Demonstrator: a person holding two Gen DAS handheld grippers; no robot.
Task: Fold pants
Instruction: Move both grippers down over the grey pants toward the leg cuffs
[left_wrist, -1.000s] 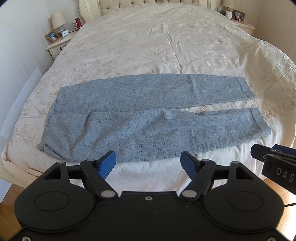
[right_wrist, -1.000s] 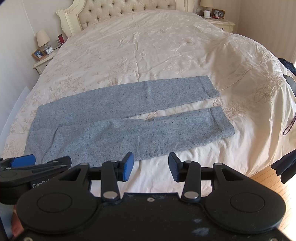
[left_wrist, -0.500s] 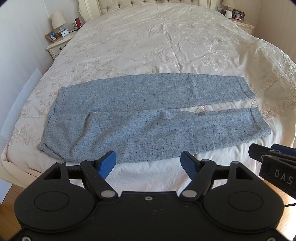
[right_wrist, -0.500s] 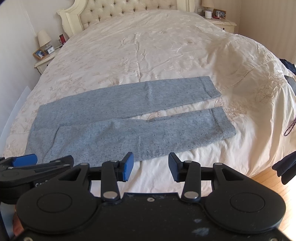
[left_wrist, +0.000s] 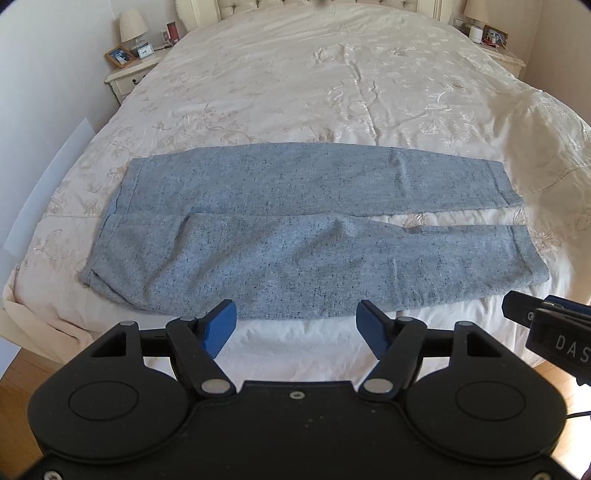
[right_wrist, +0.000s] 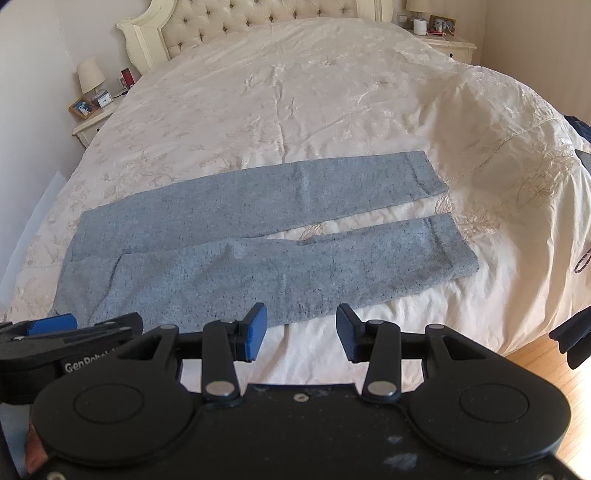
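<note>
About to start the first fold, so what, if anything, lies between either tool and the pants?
Nothing visible does. The grey pants lie flat on the bedspread, near its front edge. The left tool and right tool both hang open just short of the near leg, with only bare bedspread between.

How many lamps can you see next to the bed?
2. One lamp stands on the nightstand left of the bed; another lamp stands on its right, partly cut off.
</note>
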